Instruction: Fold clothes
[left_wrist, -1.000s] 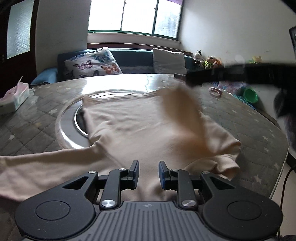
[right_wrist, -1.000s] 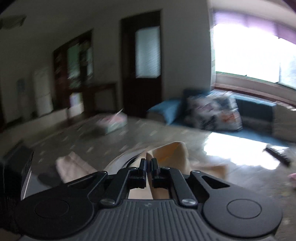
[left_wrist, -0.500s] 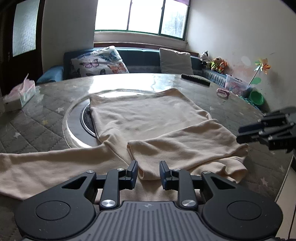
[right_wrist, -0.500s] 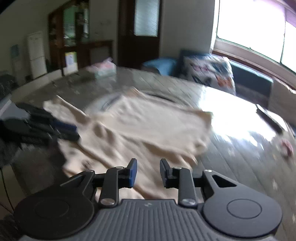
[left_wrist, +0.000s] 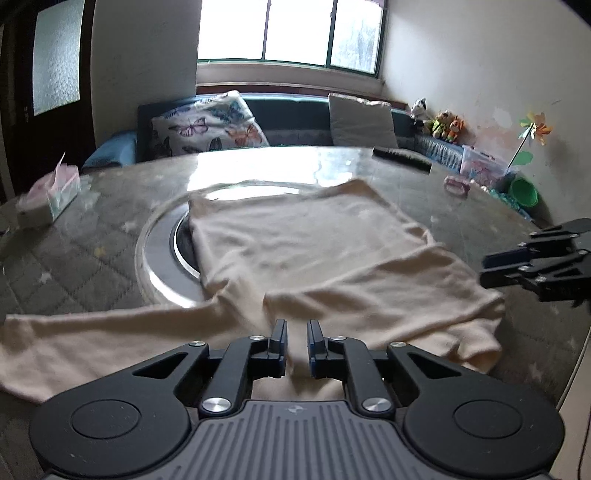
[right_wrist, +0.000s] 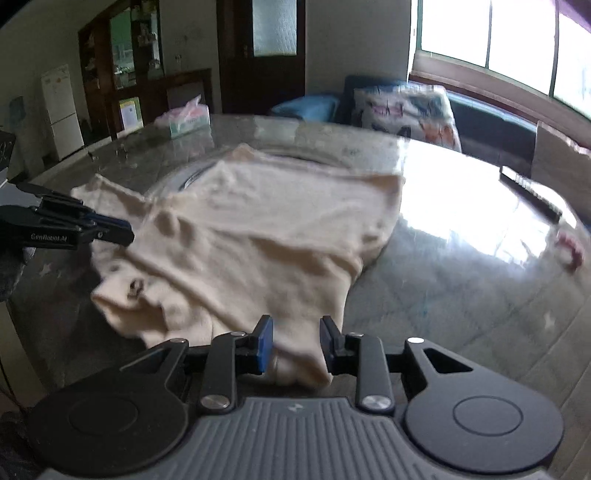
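A cream long-sleeved top (left_wrist: 295, 243) lies on the round table, its body across the glass turntable. One sleeve is folded across the body (left_wrist: 376, 291); the other sleeve (left_wrist: 92, 332) stretches out to the left. My left gripper (left_wrist: 296, 341) is open and empty, low over the near edge of the top. My right gripper (right_wrist: 295, 341) is open, with the folded shoulder end of the top (right_wrist: 295, 354) lying between its fingers. The right gripper also shows in the left wrist view (left_wrist: 487, 269), and the left gripper in the right wrist view (right_wrist: 122, 230).
A tissue box (left_wrist: 51, 195) stands at the table's left side. A dark remote (left_wrist: 402, 158) and a pink ring (left_wrist: 456, 184) lie at the far right. The table edge (left_wrist: 576, 354) drops off at the right. A sofa with cushions (left_wrist: 207, 127) is behind.
My right gripper carried the sleeve over the body, let it go and opened. It then drew back to the table's right side. The left gripper barely moved.
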